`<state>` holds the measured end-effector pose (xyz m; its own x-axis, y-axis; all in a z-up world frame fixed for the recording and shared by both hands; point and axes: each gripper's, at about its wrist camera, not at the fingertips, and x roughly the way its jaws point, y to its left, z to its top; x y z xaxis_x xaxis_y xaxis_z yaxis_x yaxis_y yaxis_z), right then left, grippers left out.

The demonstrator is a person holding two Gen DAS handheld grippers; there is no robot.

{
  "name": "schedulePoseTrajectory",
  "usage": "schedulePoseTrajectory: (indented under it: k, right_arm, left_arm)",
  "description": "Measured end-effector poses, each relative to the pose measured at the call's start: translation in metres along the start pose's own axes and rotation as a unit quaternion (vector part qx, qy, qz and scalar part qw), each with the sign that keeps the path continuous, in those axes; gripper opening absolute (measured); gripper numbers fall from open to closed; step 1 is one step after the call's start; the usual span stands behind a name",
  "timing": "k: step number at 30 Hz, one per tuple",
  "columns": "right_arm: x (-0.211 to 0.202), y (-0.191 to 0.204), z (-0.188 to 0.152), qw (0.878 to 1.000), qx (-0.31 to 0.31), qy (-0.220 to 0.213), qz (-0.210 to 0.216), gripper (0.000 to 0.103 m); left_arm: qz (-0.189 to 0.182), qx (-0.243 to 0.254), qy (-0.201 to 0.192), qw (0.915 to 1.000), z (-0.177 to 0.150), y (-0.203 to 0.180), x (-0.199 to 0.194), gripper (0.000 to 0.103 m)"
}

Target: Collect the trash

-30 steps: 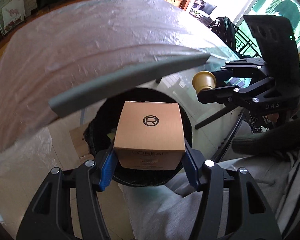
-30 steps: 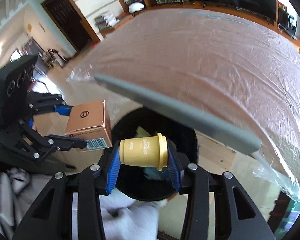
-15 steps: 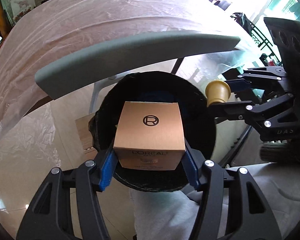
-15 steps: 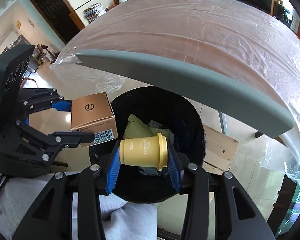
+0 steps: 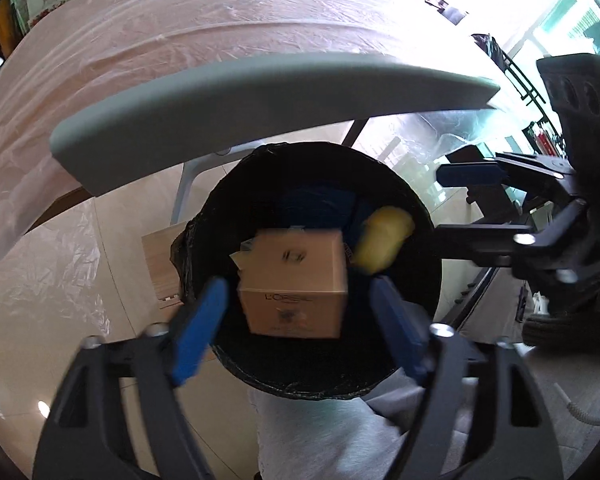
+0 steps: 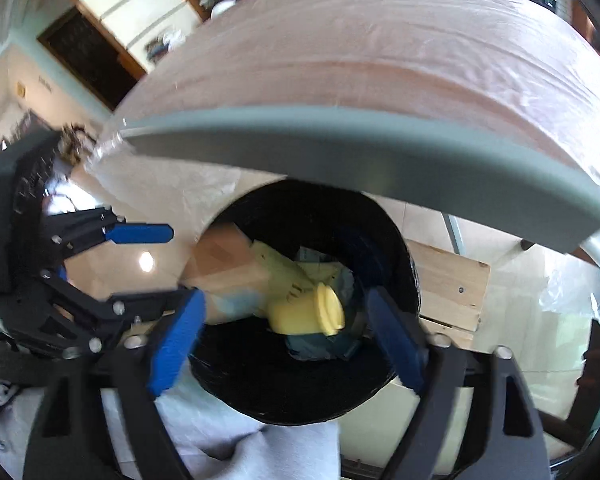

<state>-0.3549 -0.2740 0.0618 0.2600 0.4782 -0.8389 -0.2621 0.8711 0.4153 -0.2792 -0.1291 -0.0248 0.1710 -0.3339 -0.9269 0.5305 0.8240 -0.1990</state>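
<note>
left gripper [image 5: 296,312]: jaws opening, blue pads clear of the box on both sides; it points steeply down over the bin mouth, which I judge is the spot chosen so the box drops straight in.
right gripper [image 6: 288,328]: jaws opening too, nothing pressed between the pads; it hangs over the same mouth from the other side, so both pieces fall into one bin.
cardboard box [image 5: 296,284]: loose between the left pads, blurred, inside the ring of the bin's rim in the left wrist view. Tan, cube-like, dark round logo on top, brand lettering on the near face.
yellow cup [image 6: 312,312]: loose between the right pads, lying on its side among the rubbish in the bin. Pale yellow, with a wide flanged rim turned right.
trash bin [image 5: 424,216]: round, black liner folded over the rim, set on the floor at the person's grey-clad knees; yellow and blue scraps already inside.
table [image 5: 260,100]: grey edge just beyond the bin's far rim, top covered in clear plastic sheeting.
Task judgement: both drops look under way; whether more trash remains cannot be told.
</note>
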Motion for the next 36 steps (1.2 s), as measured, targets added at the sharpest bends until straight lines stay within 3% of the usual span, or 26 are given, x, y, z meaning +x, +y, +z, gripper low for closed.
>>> schedulePoseTrajectory:
  k: [7, 9, 11, 14, 16, 19, 22, 27, 32, 36]
  right_arm:
    - [-0.041, 0.002, 0.013, 1.0, 0.008, -0.023, 0.019, 0.086]
    - [-0.061, 0.004, 0.023, 0.999, 0.007, -0.047, 0.024, 0.091]
    - [-0.085, 0.001, 0.04, 0.996, 0.006, -0.084, 0.016, 0.098]
    - [-0.111, -0.015, 0.073, 0.99, 0.012, -0.135, -0.032, 0.099]
    - [-0.117, -0.036, 0.098, 0.985, 0.018, -0.154, -0.08, 0.099]
    - [-0.111, -0.082, 0.146, 0.971, 0.02, -0.162, -0.173, 0.099]
    - [-0.096, -0.134, 0.184, 0.962, 0.049, -0.158, -0.217, 0.099]
    - [-0.074, -0.2, 0.225, 0.954, 0.113, -0.159, -0.227, 0.099]
    - [-0.059, -0.234, 0.247, 0.95, 0.125, -0.153, -0.243, 0.099]
    - [-0.051, -0.25, 0.254, 0.951, 0.125, -0.142, -0.244, 0.099]
  left_arm:
    - [-0.04, 0.001, 0.002, 0.9992, 0.01, -0.001, -0.031, 0.082]
    - [-0.064, 0.009, -0.022, 0.9976, 0.02, -0.001, -0.058, 0.085]
    - [-0.074, 0.013, -0.07, 0.9947, 0.036, 0.003, -0.09, 0.098]
    - [-0.039, -0.004, -0.157, 0.9868, 0.068, 0.022, -0.127, 0.101]
    - [0.012, -0.023, -0.219, 0.9754, 0.092, 0.044, -0.139, 0.101]
    - [0.09, -0.054, -0.254, 0.9615, 0.125, 0.08, -0.133, 0.101]
    - [0.117, -0.097, -0.238, 0.9592, 0.163, 0.128, -0.108, 0.101]
    - [0.143, -0.154, -0.201, 0.9568, 0.209, 0.195, -0.068, 0.101]
    - [0.155, -0.178, -0.181, 0.9548, 0.233, 0.237, -0.043, 0.101]
    - [0.165, -0.17, -0.17, 0.9565, 0.251, 0.247, -0.031, 0.101]
